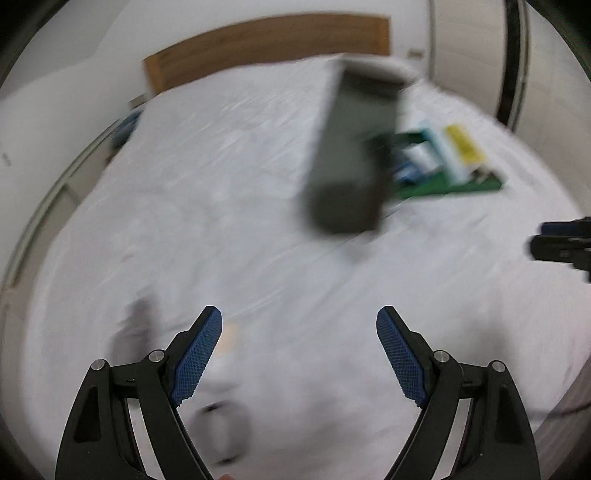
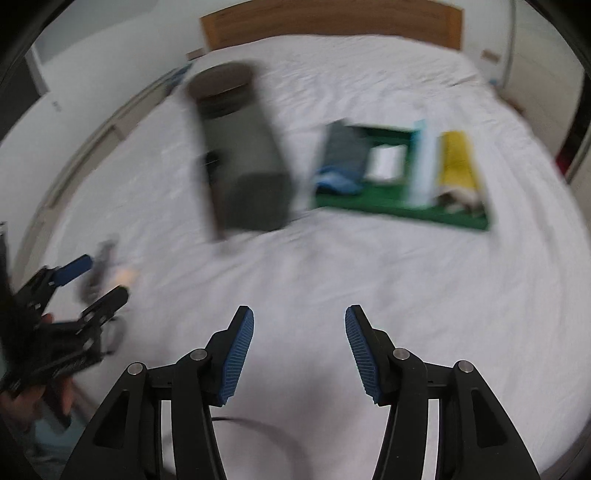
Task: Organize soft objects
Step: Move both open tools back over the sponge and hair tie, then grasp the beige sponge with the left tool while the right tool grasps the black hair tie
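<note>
Both views are motion-blurred. A tall dark grey fabric bin [image 1: 351, 155] stands on the white bed; it also shows in the right wrist view [image 2: 243, 155]. A green tray [image 2: 399, 206] right of it holds folded soft items: grey-blue [image 2: 340, 158], white [image 2: 388, 162], light blue [image 2: 423, 158] and yellow [image 2: 458, 162]. The tray shows in the left wrist view [image 1: 443, 186] too. My left gripper [image 1: 299, 354] is open and empty above the sheet, near small blurred soft items [image 1: 225, 424]. My right gripper [image 2: 299, 350] is open and empty over bare sheet.
A wooden headboard [image 2: 332, 22] runs along the far end of the bed. The bed's left edge [image 2: 96, 144] meets a white wall. The left gripper appears at the left of the right wrist view [image 2: 81, 295]; the right gripper shows at the right edge of the left view [image 1: 561, 243].
</note>
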A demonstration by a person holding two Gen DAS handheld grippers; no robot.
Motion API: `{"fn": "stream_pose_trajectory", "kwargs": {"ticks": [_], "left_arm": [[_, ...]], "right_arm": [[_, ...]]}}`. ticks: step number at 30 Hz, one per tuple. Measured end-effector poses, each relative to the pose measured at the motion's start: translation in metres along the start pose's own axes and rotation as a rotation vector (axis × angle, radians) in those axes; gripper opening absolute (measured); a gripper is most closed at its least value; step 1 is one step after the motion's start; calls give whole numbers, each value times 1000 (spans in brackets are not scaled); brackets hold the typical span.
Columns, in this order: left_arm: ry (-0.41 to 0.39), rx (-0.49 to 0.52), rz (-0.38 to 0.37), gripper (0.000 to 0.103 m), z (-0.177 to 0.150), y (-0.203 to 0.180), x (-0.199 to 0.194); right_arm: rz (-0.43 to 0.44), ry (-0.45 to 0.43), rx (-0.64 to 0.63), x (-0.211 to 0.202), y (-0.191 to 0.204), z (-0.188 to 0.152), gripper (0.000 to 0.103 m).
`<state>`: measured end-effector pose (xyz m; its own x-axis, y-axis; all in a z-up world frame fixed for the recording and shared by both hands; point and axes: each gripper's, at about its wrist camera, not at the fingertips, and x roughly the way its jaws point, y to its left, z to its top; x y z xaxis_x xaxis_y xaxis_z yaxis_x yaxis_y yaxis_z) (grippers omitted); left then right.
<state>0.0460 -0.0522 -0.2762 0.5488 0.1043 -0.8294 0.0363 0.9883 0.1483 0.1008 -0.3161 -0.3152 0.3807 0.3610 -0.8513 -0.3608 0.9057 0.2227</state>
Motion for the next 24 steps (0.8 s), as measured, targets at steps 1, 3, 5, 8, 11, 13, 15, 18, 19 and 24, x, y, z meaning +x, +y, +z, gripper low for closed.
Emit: {"fn": "stream_pose_trajectory", "kwargs": {"ticks": [1,3,5,8,11,13,15,18,19,24], "left_arm": [[18,3,31,82,-12,23,-2],[52,-1,78,82,-31,62,-2],[120,-38,97,82,-55,99,6],[188,-81,95,82,-88,131,20],[230,-98,57,81,-110,145,38],[243,-103,21,81,-119,148,46],[254,-90,8,81,-126,147,54],[267,-81,-19,81,-136,149,62],[269,-79,-27,81,-138,151,63],[269,-82,-57,81,-144,150,75]], "right_arm": [[14,8,-14,5,19,-6,53],[52,24,-43,17,62,-18,53],[117,59,-41,34,100,-30,53],[189,120,-48,65,154,-44,53],[233,173,-55,93,196,-56,53],[245,199,-56,108,215,-60,53],[241,214,-57,121,229,-65,53],[222,229,-47,136,237,-68,53],[216,233,-41,141,238,-67,53],[191,251,-18,173,254,-70,51]]}}
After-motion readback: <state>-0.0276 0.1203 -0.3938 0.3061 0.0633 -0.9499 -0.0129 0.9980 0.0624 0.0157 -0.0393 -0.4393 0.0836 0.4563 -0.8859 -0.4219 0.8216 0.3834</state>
